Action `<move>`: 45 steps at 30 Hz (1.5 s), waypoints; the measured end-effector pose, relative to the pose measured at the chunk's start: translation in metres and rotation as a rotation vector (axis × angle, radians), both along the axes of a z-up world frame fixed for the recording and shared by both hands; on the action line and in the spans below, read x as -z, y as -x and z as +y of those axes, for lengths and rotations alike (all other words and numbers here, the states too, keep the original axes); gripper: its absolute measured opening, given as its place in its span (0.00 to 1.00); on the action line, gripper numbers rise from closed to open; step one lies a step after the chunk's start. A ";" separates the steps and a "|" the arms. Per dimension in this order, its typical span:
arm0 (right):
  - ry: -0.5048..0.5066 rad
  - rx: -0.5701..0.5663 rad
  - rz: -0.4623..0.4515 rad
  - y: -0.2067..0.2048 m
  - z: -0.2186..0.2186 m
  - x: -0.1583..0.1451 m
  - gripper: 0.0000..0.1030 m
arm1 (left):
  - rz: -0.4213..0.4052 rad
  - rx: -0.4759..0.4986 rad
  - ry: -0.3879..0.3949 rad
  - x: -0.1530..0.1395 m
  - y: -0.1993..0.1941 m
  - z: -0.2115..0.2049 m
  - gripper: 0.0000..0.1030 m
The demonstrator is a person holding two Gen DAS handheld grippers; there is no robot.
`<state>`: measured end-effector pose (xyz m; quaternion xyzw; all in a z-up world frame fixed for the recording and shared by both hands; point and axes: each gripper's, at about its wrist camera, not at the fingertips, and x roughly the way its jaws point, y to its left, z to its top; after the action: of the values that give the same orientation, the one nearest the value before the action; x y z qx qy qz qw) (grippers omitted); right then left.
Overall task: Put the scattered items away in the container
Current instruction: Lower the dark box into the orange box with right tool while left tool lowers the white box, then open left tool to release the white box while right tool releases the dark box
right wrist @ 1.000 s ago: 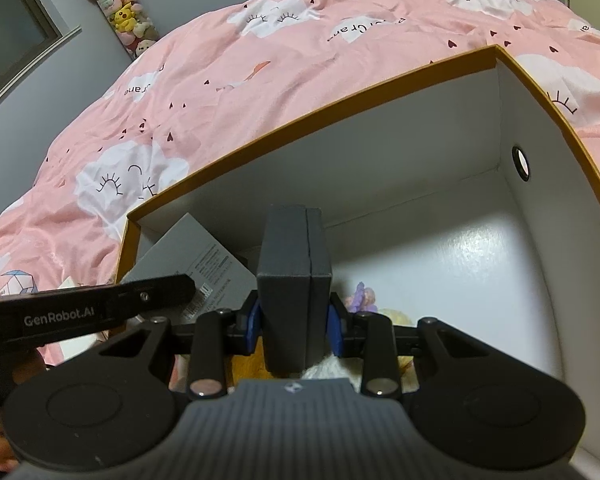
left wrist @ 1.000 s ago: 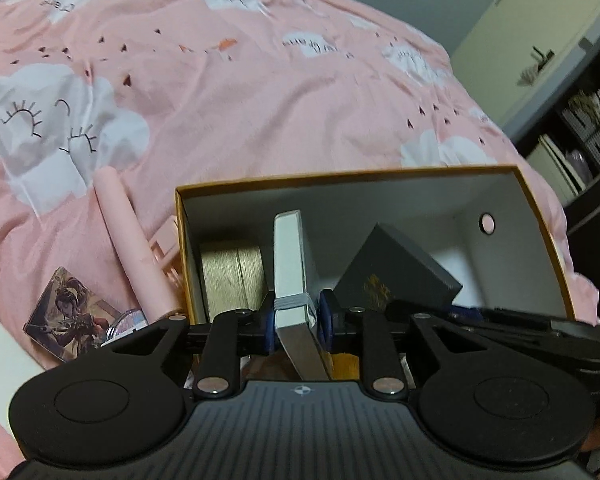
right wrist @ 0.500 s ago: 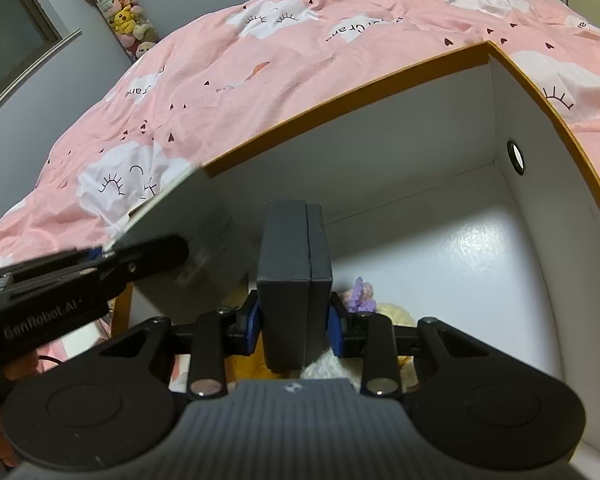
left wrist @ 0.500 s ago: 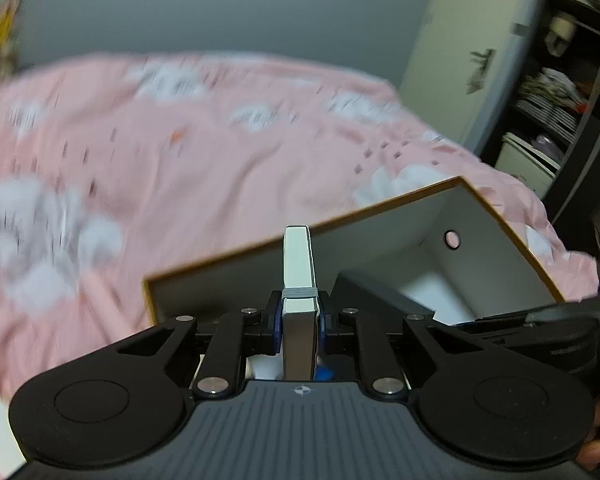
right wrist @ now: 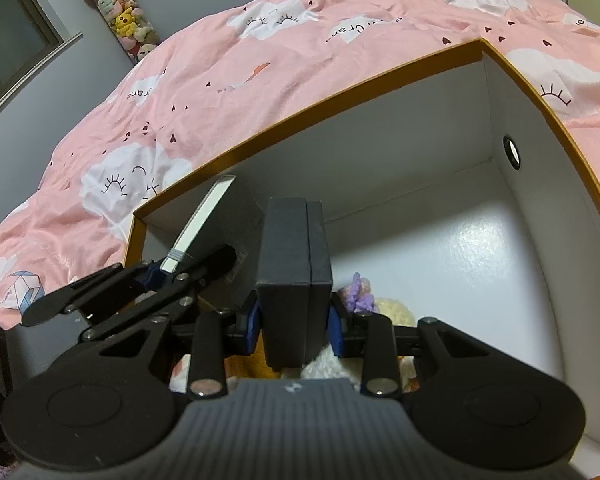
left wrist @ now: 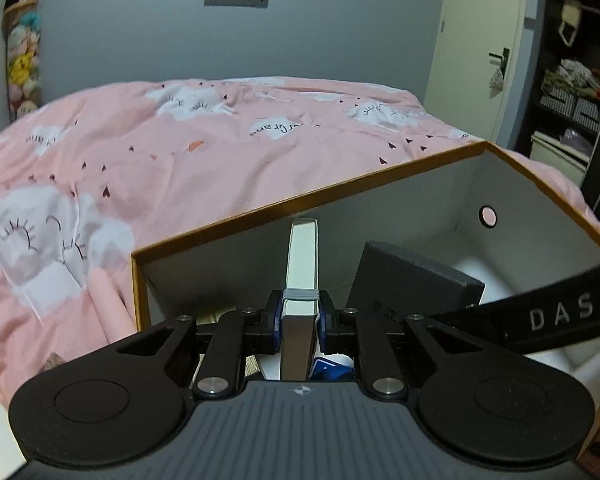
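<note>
The container (left wrist: 300, 202) is an orange-rimmed cardboard box with white walls, lying on a pink bedspread. My left gripper (left wrist: 300, 312) is shut on a thin flat box (left wrist: 302, 256) with a white edge and a band around it, held on edge over the container's left end. In the right wrist view the left gripper (right wrist: 168, 270) and that flat box (right wrist: 228, 220) show at the left. My right gripper (right wrist: 294, 330) is shut on a dark grey box (right wrist: 294, 276), upright over the container (right wrist: 340, 92). The dark grey box (left wrist: 412, 276) also shows beside the flat one.
Plush pieces lie on the container floor, one purple (right wrist: 358, 292) and one cream (right wrist: 392, 308). A pink tube (left wrist: 108, 300) lies on the bedspread (left wrist: 220, 152) left of the container. A printed card (right wrist: 20, 288) rests on the bed. A door and dark shelves (left wrist: 572, 92) stand at right.
My left gripper has swung and rolled with the flat box, which now stands more on edge, nearer the dark grey box. The right gripper and its box have stayed put.
</note>
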<state>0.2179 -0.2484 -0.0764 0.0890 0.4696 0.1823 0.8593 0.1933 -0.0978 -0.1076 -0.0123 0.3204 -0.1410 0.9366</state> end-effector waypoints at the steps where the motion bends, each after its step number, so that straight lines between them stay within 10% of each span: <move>1: 0.000 -0.002 0.004 -0.001 0.000 0.000 0.35 | 0.023 -0.001 0.006 0.000 -0.003 0.001 0.19; 7: -0.048 -0.004 0.091 -0.022 -0.004 0.000 0.35 | 0.166 -0.022 0.098 0.008 -0.016 0.018 0.21; 16: -0.031 -0.015 0.178 -0.050 0.009 0.001 0.35 | 0.132 0.025 0.107 -0.011 -0.005 0.032 0.43; 30: 0.074 -0.108 0.193 -0.064 0.040 -0.001 0.35 | 0.129 0.063 0.199 -0.012 -0.008 0.043 0.24; 45: 0.058 -0.101 0.317 -0.086 0.046 0.000 0.39 | 0.177 0.019 0.086 0.003 0.000 0.038 0.19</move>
<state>0.3043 -0.2020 -0.0765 0.0682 0.6081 0.1953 0.7664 0.1930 -0.0594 -0.1108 -0.0618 0.3959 -0.1619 0.9018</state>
